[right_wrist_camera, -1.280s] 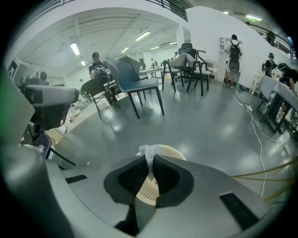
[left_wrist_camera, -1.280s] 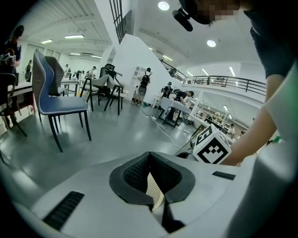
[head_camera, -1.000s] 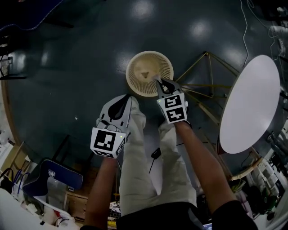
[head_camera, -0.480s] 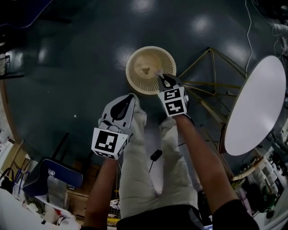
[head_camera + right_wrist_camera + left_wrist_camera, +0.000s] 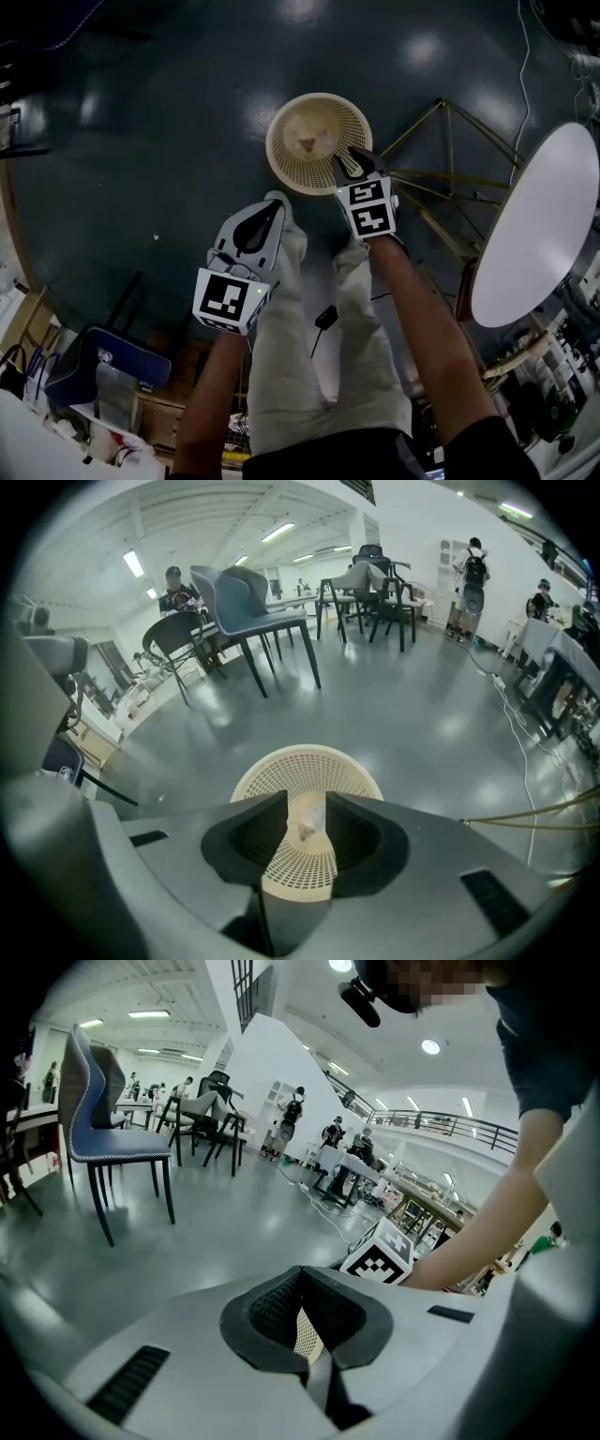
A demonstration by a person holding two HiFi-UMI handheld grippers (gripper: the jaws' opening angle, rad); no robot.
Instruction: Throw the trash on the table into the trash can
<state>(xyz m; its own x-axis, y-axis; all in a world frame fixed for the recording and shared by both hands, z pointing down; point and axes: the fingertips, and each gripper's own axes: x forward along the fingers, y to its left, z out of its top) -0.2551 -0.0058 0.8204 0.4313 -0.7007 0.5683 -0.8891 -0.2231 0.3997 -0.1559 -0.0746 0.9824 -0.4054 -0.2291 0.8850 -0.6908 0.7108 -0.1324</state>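
Right gripper (image 5: 348, 161), jaws just opening and empty, releases scrap (image 5: 305, 145) into bin (image 5: 281, 161) at 12 o'clock; next likely a return to table (image 5: 539, 225) at 3 o'clock.

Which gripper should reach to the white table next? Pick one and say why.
Right, I'd judge. The right gripper hangs over the trash can, jaws just opened with nothing between them, and the white table stands on its side. The left gripper is farther from it, jaws shut.

Left hand-held gripper (image 5: 302, 1273), jaws together, cream mesh trash can (image 5: 306, 1335) glimpsed beneath, blue chair (image 5: 105, 1129) beyond
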